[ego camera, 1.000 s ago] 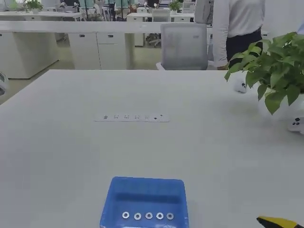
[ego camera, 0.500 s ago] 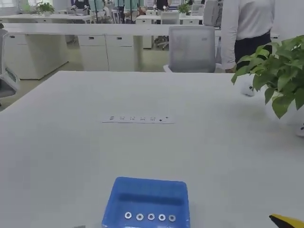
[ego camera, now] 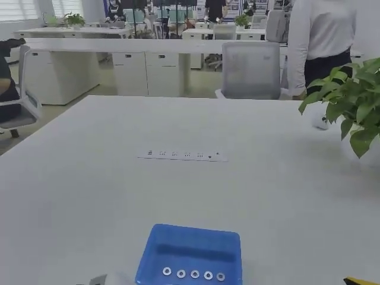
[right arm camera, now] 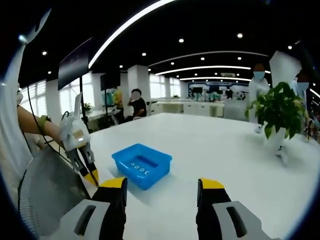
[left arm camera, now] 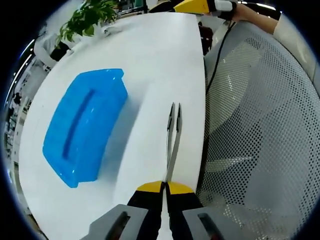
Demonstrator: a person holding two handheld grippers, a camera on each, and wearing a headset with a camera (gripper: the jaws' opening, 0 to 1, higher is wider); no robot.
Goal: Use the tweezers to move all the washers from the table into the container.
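- Open-plan office desks and a standing person (ego camera: 320,41) fill the background; a white table (ego camera: 267,196) spans the head view, with a potted plant (ego camera: 350,107) at its right
- blue container (ego camera: 190,252) sits near the table's front edge; a power strip (ego camera: 183,155) lies well beyond it
- right gripper (right arm camera: 162,187): jaws spread wide, holding nothing
- left gripper (left arm camera: 165,186): jaws pinched on the tweezers (left arm camera: 172,135), which reach over the table beside the container, apart from it
- five washers (ego camera: 193,274) lie in a row inside the container
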